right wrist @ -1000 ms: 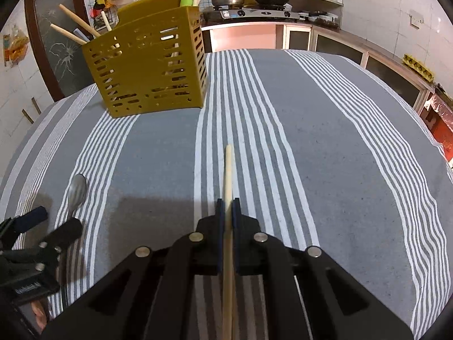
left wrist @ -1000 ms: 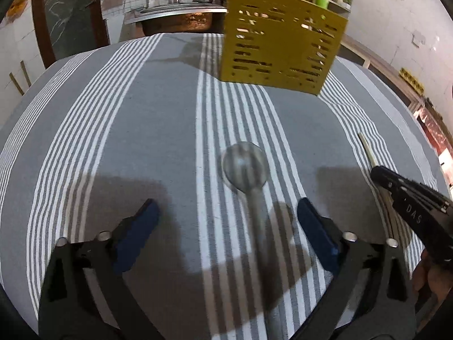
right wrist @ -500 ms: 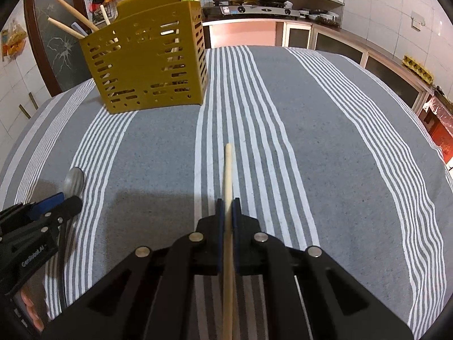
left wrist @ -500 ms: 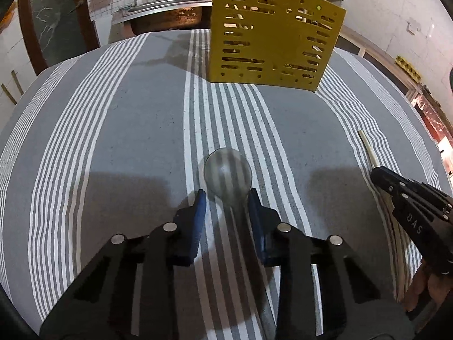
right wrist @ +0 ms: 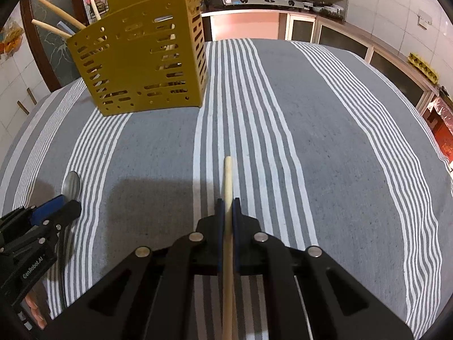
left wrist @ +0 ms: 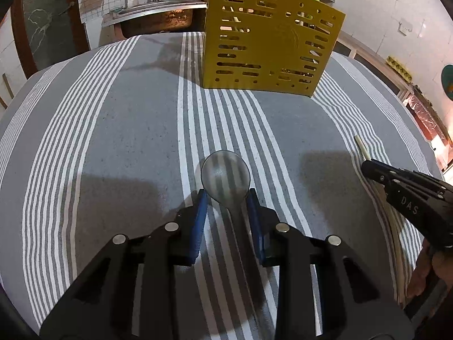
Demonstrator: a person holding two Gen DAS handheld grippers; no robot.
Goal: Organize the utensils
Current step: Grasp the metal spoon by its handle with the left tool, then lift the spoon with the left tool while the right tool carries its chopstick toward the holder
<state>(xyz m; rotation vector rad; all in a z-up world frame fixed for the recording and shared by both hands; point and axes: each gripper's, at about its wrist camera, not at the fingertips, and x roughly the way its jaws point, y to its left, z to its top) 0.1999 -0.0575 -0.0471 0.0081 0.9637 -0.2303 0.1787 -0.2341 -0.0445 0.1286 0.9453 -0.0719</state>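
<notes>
Left gripper (left wrist: 226, 198): my jaws are parted, straddling the neck of the spoon (left wrist: 225, 174), pads not yet touching it.
Spoon axis: bowl ahead of my fingertips, handle running back between the jaws, pointing toward the yellow caddy (left wrist: 269, 45).
Right gripper (right wrist: 228, 202): my jaws are clenched on the chopstick (right wrist: 228, 181).
Chopstick axis: in line with my fingers, tip projecting forward over the striped cloth (right wrist: 339, 141).
Reason: I judge lengthwise holds suit end-first loading into the caddy.

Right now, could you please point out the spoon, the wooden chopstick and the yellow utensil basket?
spoon (left wrist: 225, 174), left wrist view, middle of its bowl.
wooden chopstick (right wrist: 228, 181), right wrist view, shaft ahead of the pads.
yellow utensil basket (right wrist: 141, 59), right wrist view, slotted front wall.
</notes>
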